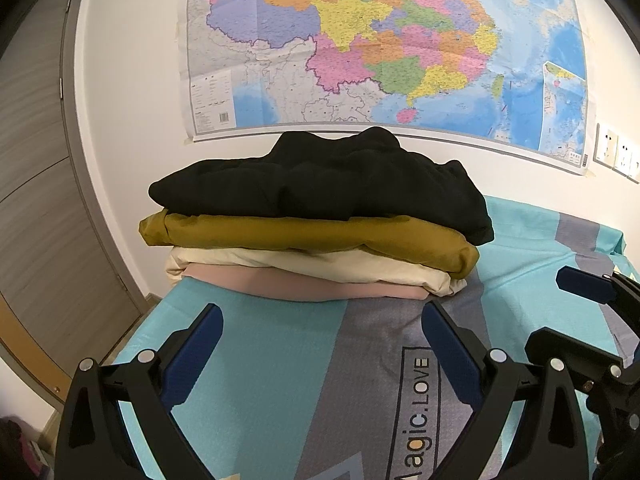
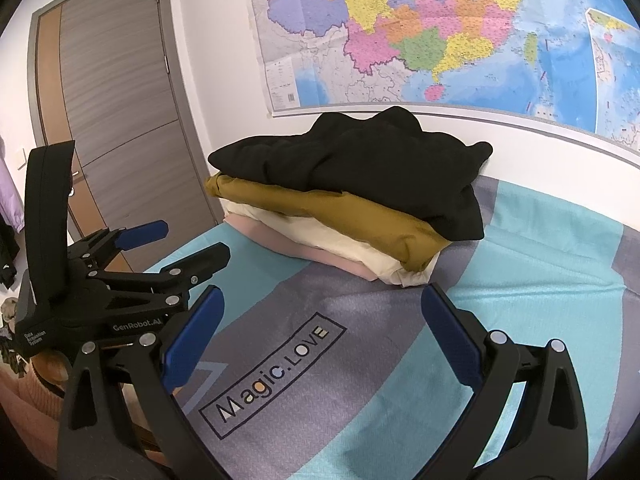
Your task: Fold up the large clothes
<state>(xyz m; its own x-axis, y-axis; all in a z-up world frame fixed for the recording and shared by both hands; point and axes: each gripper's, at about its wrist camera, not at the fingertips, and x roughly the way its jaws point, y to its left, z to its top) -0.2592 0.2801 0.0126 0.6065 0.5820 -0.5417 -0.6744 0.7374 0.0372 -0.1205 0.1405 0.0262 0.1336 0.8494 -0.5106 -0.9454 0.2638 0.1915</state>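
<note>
A stack of folded clothes lies at the far end of the bed: a black garment [image 1: 332, 184] [image 2: 360, 164] on top, a mustard one [image 1: 320, 236] [image 2: 340, 216] below it, then a cream one [image 1: 320, 266] [image 2: 320, 242] and a pink one [image 1: 320, 286] [image 2: 264, 236] at the bottom. My left gripper [image 1: 322, 320] is open and empty just short of the stack. My right gripper [image 2: 320, 304] is open and empty, also near the stack. The left gripper also shows at the left in the right wrist view [image 2: 188, 242], and the right gripper shows at the right edge in the left wrist view [image 1: 560, 308].
The bed has a teal and grey cover [image 1: 280, 380] [image 2: 520, 320] printed "Magic.LOVE". A large map [image 1: 380, 40] [image 2: 440, 32] hangs on the wall behind the stack. A grey door [image 1: 36, 200] [image 2: 116, 100] is at the left. Wall sockets [image 1: 616, 152] are at the right.
</note>
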